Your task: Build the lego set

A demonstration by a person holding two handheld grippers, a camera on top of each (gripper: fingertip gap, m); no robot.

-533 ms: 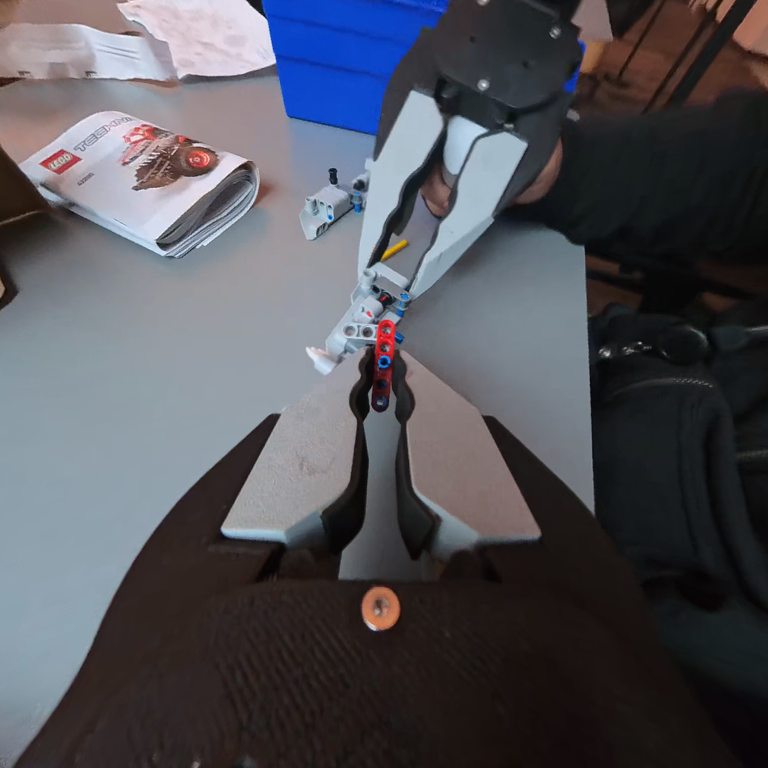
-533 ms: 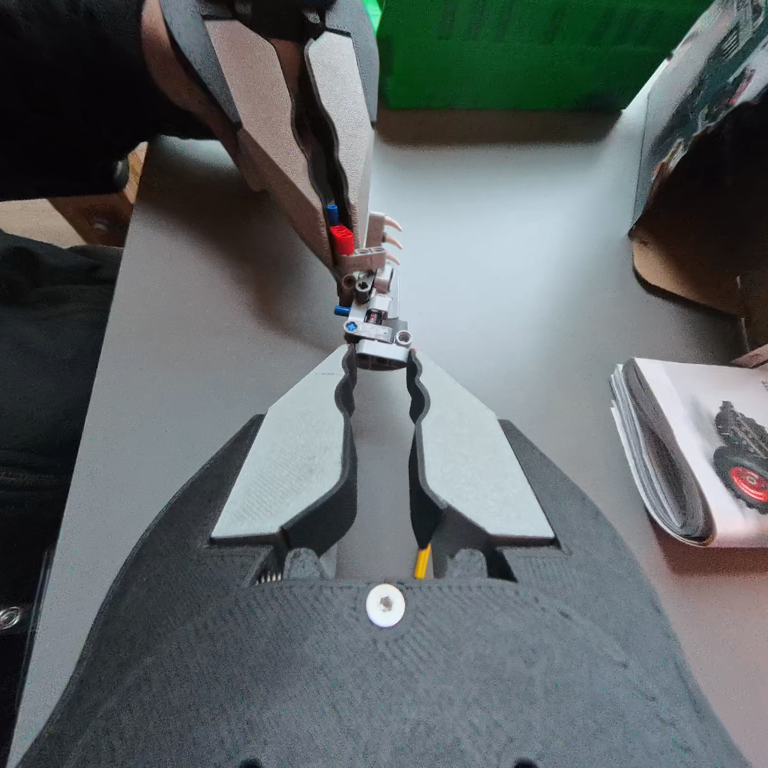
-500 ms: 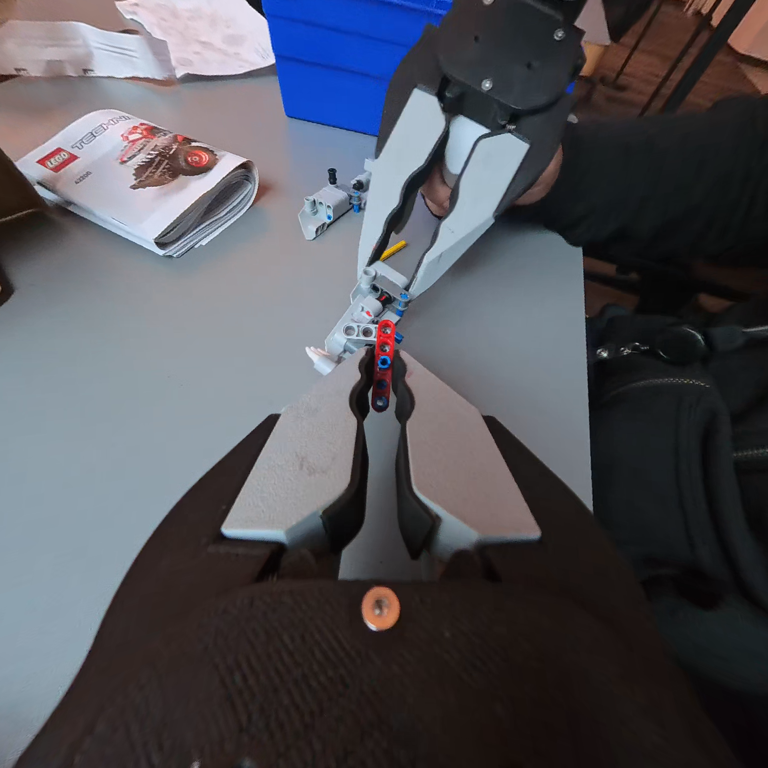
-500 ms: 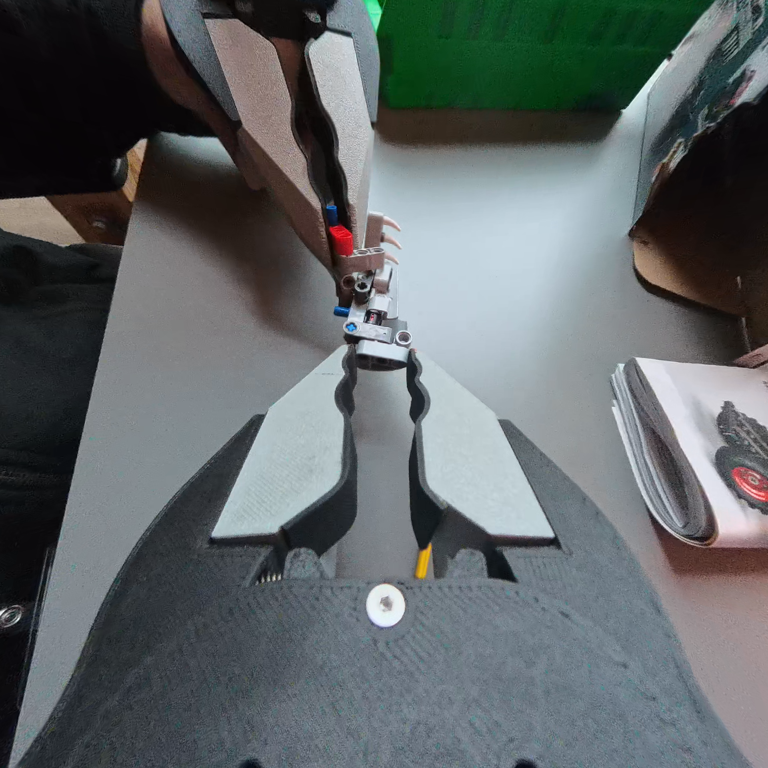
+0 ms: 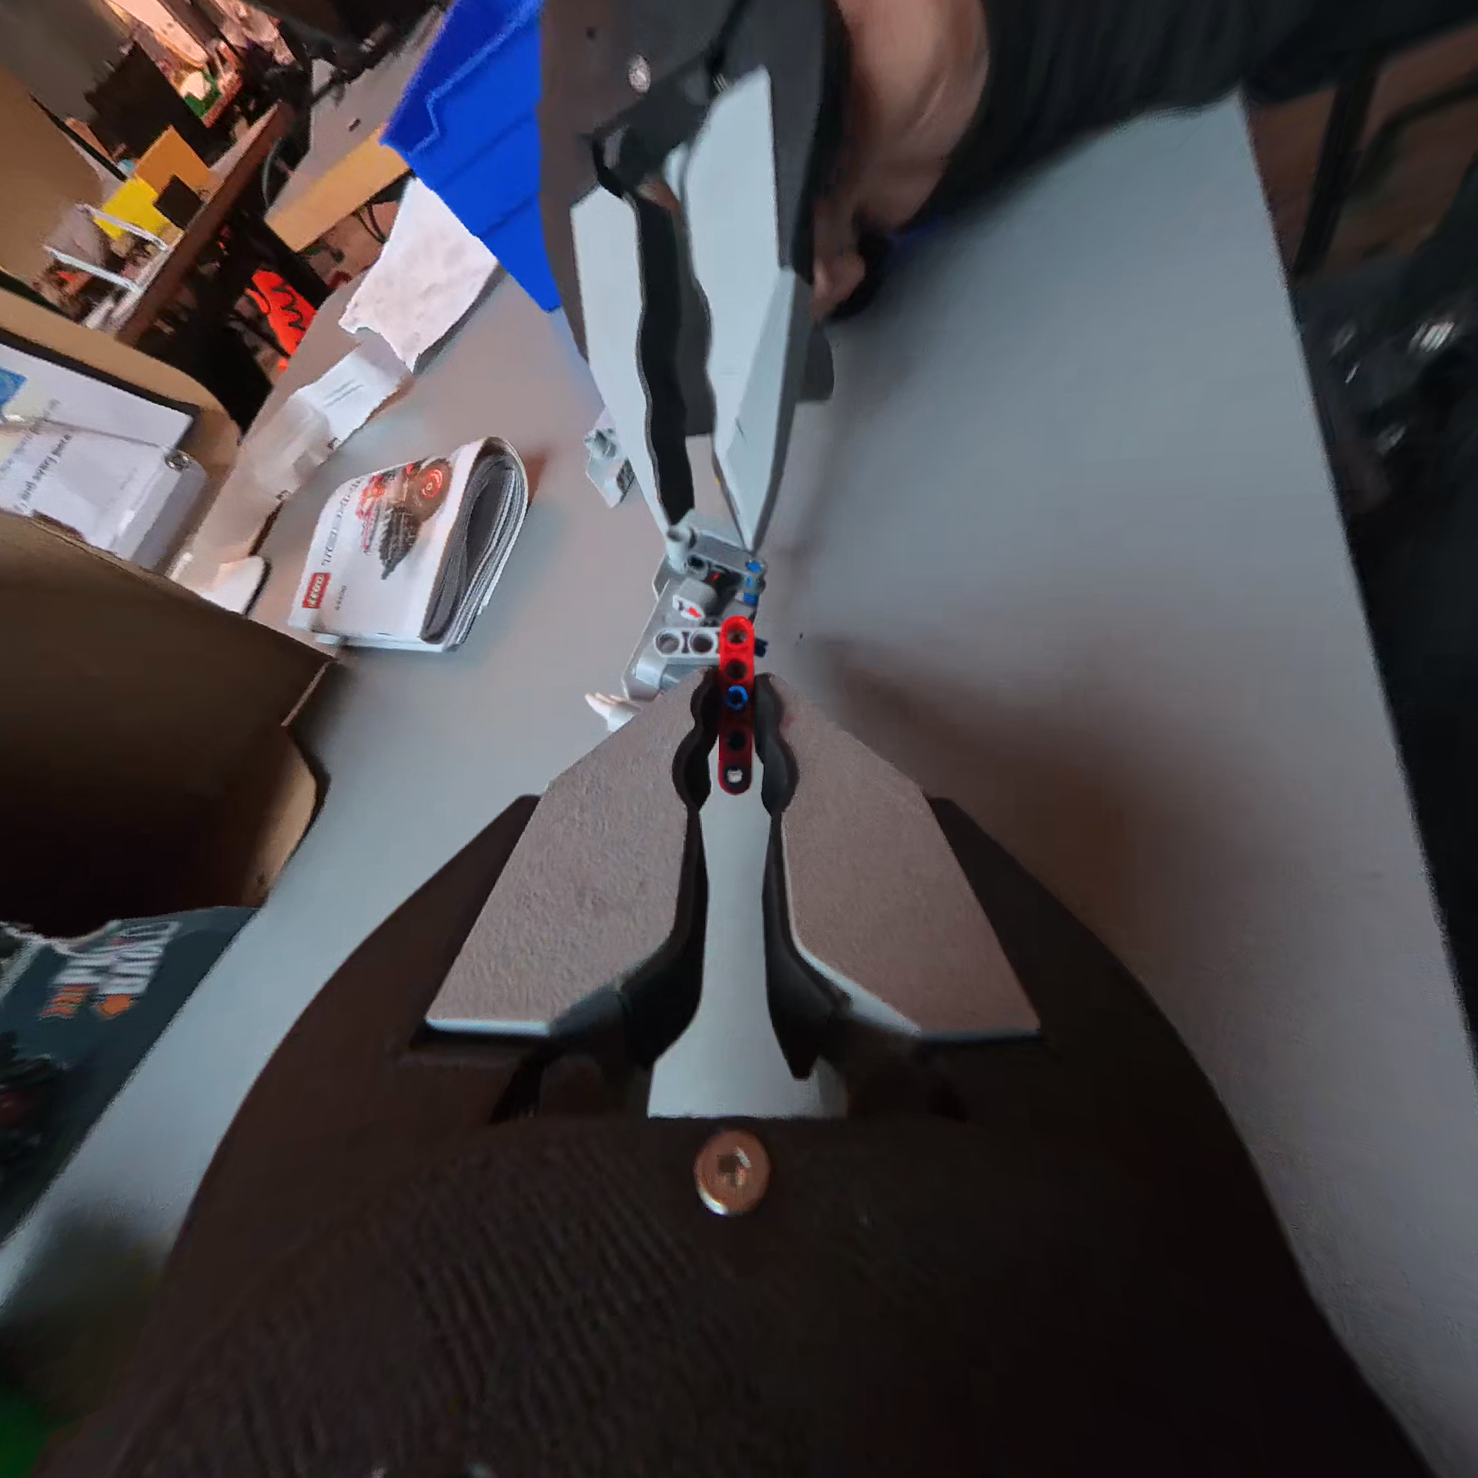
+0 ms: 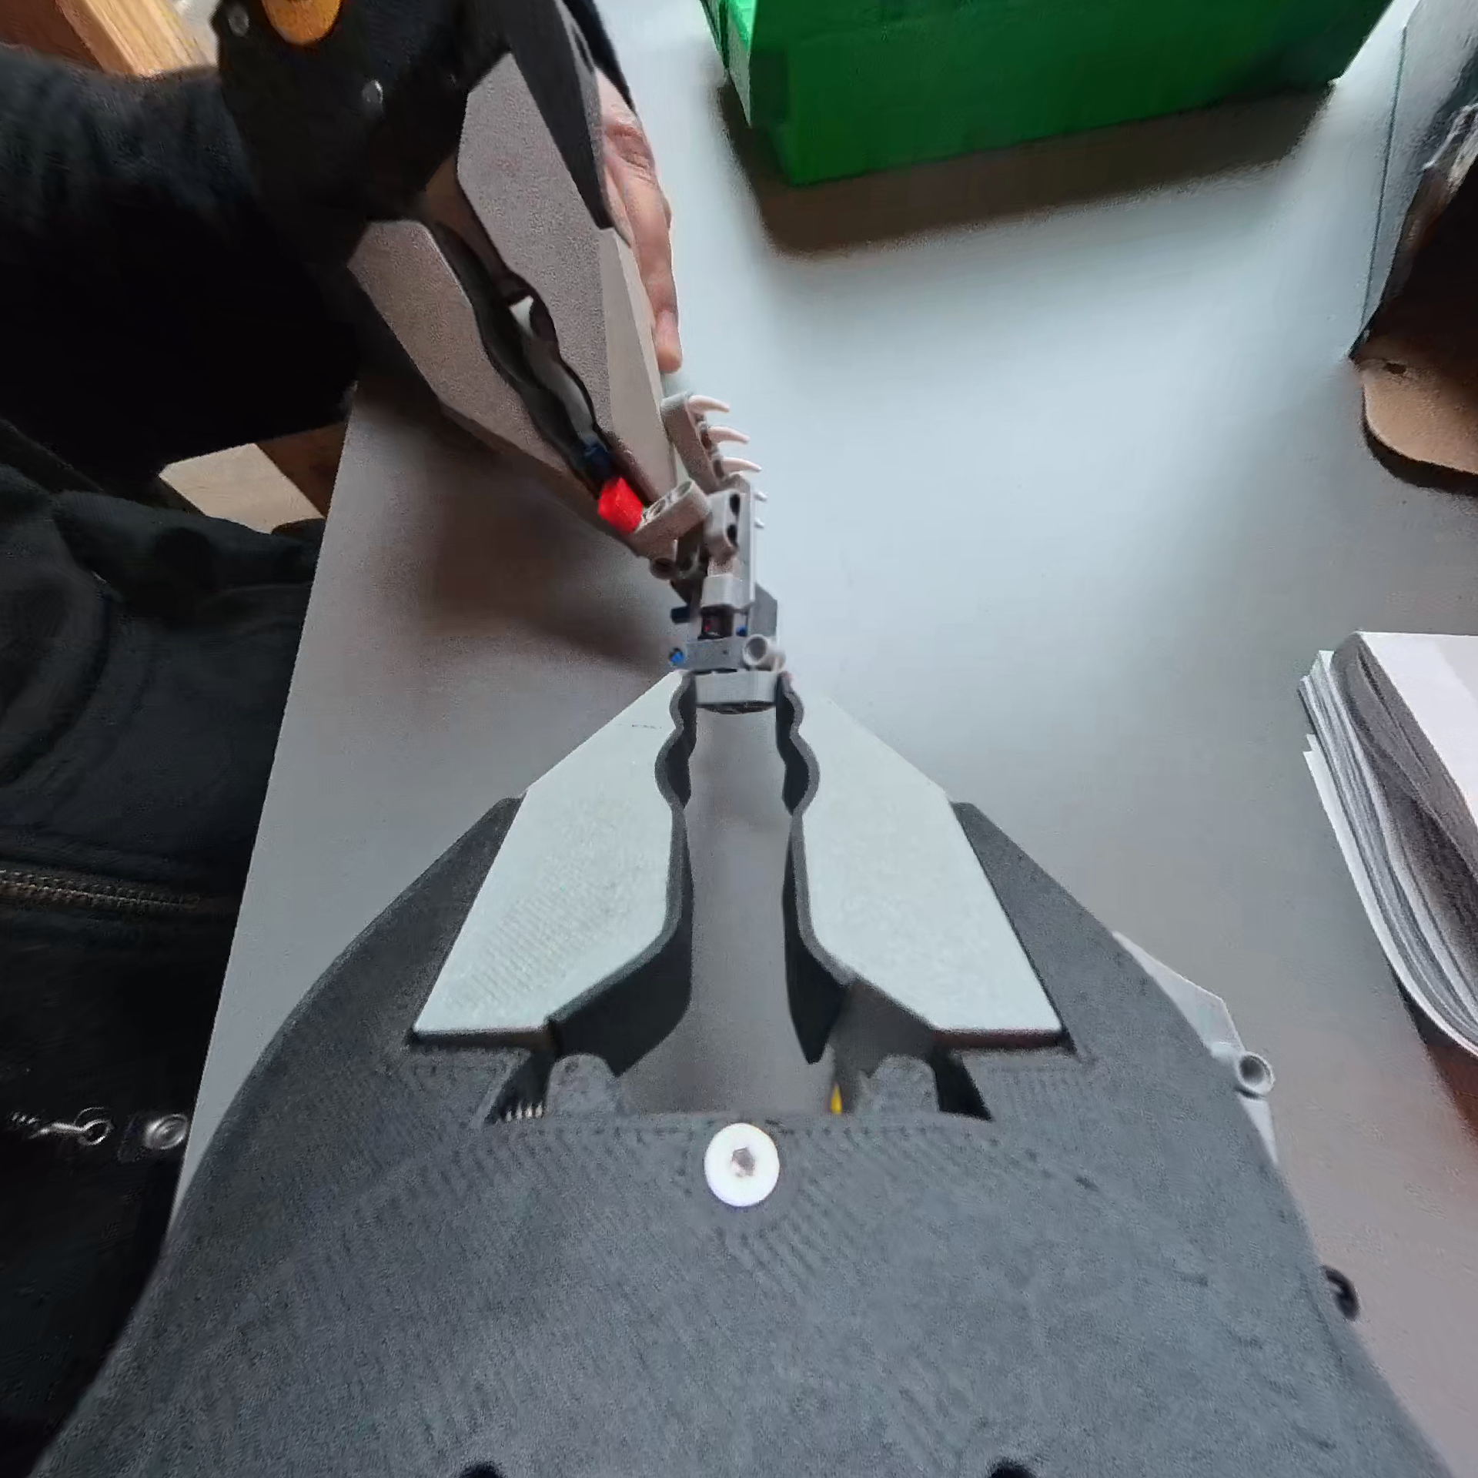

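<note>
My left gripper (image 5: 734,694) is shut on a red beam with holes and a blue pin (image 5: 736,704), whose far end meets a grey Lego assembly (image 5: 688,632). My right gripper (image 6: 734,689) is shut on the near end of that grey assembly (image 6: 732,608), which has pale claw pieces at its far end. Both hold it above the grey table (image 5: 1040,560). The right gripper also shows in the left wrist view (image 5: 712,544), coming down from above. The left gripper shows in the right wrist view (image 6: 632,512), with the red beam's end (image 6: 617,504) between its fingers.
A folded instruction booklet (image 5: 416,544) lies left; it also shows in the right wrist view (image 6: 1408,840). A blue bin (image 5: 480,160) and papers are at the back, a small grey sub-assembly (image 5: 608,468) beyond. A cardboard box (image 5: 120,720) is at left. A green bin (image 6: 1040,72) stands far. My hands' fingertips stand some 5 centimetres from each other.
Both grippers have tilted and turned together with the assembly still held between them; the views have rotated and the table now appears slanted. Both grips are unchanged.
</note>
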